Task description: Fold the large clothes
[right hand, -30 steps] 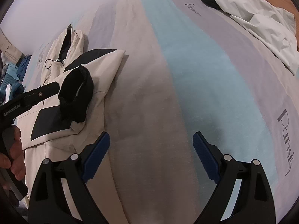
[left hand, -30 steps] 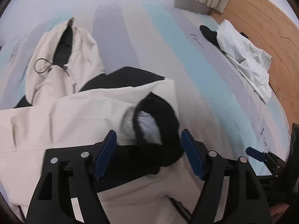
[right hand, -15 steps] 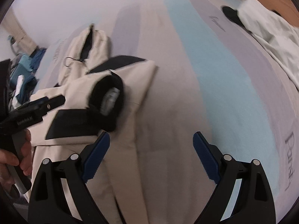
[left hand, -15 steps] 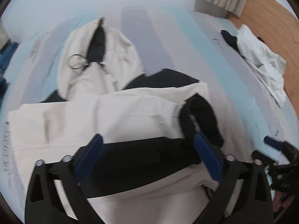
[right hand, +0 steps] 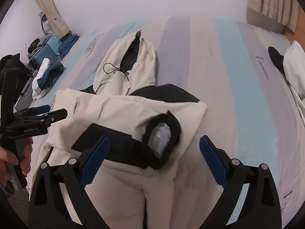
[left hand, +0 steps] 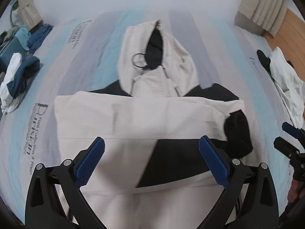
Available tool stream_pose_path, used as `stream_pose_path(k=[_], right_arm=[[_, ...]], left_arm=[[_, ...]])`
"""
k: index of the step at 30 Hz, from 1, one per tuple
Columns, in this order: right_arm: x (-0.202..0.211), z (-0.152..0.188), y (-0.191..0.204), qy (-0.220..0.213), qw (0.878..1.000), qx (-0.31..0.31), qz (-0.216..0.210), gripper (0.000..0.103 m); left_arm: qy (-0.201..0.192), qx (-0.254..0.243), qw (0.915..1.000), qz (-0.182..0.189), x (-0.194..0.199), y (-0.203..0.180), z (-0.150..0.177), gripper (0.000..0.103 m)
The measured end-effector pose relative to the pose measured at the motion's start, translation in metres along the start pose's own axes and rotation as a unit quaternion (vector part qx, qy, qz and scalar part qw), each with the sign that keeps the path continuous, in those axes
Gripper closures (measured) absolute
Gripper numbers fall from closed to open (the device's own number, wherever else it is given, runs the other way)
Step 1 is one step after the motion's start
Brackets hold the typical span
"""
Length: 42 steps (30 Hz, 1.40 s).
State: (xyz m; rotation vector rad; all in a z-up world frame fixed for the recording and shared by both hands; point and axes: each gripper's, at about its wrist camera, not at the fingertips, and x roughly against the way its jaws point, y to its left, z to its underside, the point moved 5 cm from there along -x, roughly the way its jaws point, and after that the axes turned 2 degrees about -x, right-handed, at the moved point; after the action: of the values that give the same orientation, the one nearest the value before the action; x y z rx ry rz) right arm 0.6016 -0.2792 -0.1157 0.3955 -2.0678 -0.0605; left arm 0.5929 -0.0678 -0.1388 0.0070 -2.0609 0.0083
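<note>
Jacket (left hand: 144, 114), cream with black panels, lies on striped bed (left hand: 225, 43), sleeves folded across chest. Left gripper (left hand: 151, 157) and right gripper (right hand: 154, 156) hover above it, both spread wide, holding nothing.

The jacket (left hand: 144, 118) hem runs off the lower edge behind both grippers' bodies. The white garment (right hand: 293, 70) is cut by the right edge, and motion blur smears the bedsheet lettering (left hand: 31, 131) and the cuff (right hand: 164, 137).
</note>
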Motion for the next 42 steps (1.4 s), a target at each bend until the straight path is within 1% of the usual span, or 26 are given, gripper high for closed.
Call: stream_pose_path(k=[3,6,8,13,19,25,33,35,39,42], right_arm=[[-0.004,-0.007,0.019,-0.003,1.0,0.004,0.006,0.011],[-0.008,-0.016,0.04,-0.006,1.0,0.004,0.012,0.01],[-0.01,-0.024,0.055,-0.006,1.0,0.001,0.015,0.009],[-0.011,-0.043,0.087,-0.005,0.999,0.0,0.037,0.008],[-0.011,-0.066,0.107,-0.01,0.998,-0.022,0.059,0.008],[-0.023,-0.083,0.112,-0.02,0.997,-0.025,0.064,0.008],[-0.063,-0.113,0.106,-0.015,0.998,-0.008,0.06,0.008],[-0.074,-0.121,0.103,-0.012,0.998,-0.004,0.057,0.008],[-0.098,-0.138,0.095,-0.004,0.998,0.007,0.055,0.008],[-0.122,-0.151,0.086,0.004,0.999,0.013,0.051,0.008]], left_arm=[[-0.003,-0.003,1.0,-0.008,0.001,0.018,0.0,0.006],[-0.001,-0.006,1.0,-0.004,0.003,0.036,-0.001,0.006],[0.001,-0.008,1.0,0.001,0.004,0.048,-0.004,0.006],[0.011,-0.017,0.9995,0.026,0.006,0.073,-0.02,0.006],[0.011,-0.035,0.9982,0.047,0.004,0.093,-0.043,0.006],[0.009,-0.042,0.9976,0.053,-0.017,0.103,-0.065,0.006],[0.014,-0.038,0.9974,0.06,-0.048,0.106,-0.095,0.006],[0.015,-0.032,0.9972,0.066,-0.058,0.108,-0.103,0.006],[0.025,-0.025,0.9965,0.076,-0.083,0.108,-0.118,0.006],[0.038,-0.028,0.9966,0.069,-0.108,0.107,-0.132,0.006]])
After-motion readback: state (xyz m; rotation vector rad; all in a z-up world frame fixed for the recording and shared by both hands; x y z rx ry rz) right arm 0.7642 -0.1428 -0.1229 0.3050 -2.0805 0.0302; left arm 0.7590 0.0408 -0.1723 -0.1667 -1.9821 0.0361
